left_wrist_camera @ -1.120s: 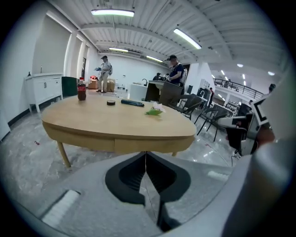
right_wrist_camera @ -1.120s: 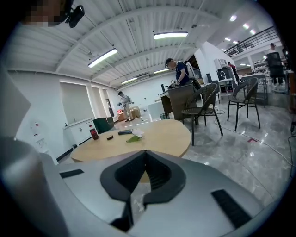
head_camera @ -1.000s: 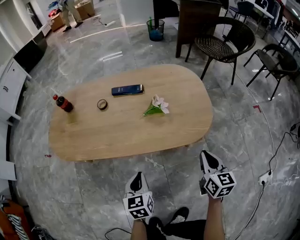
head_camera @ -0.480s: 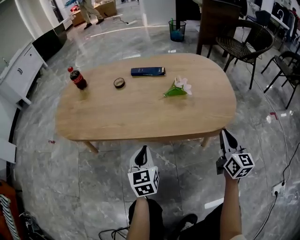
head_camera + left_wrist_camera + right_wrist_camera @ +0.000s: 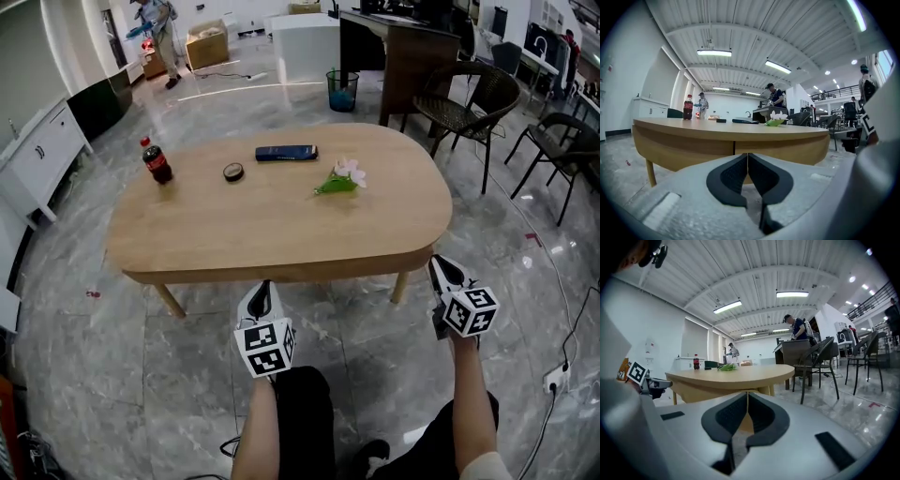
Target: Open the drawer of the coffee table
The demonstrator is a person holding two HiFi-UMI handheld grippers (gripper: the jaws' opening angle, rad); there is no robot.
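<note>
Drawer front, judged set in the near apron (image 5: 328, 272) of the oval light-wood coffee table surface (image 5: 281, 225), running left-right across frame centre, its vertical seam (image 5: 734, 147) straight ahead of the nearer left gripper (image 5: 265, 289); right gripper (image 5: 439, 264) off the lower-right end; both grippers closed, empty.

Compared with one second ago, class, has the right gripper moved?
Yes: the right gripper has come closer to the coffee table, by its right end.
</note>
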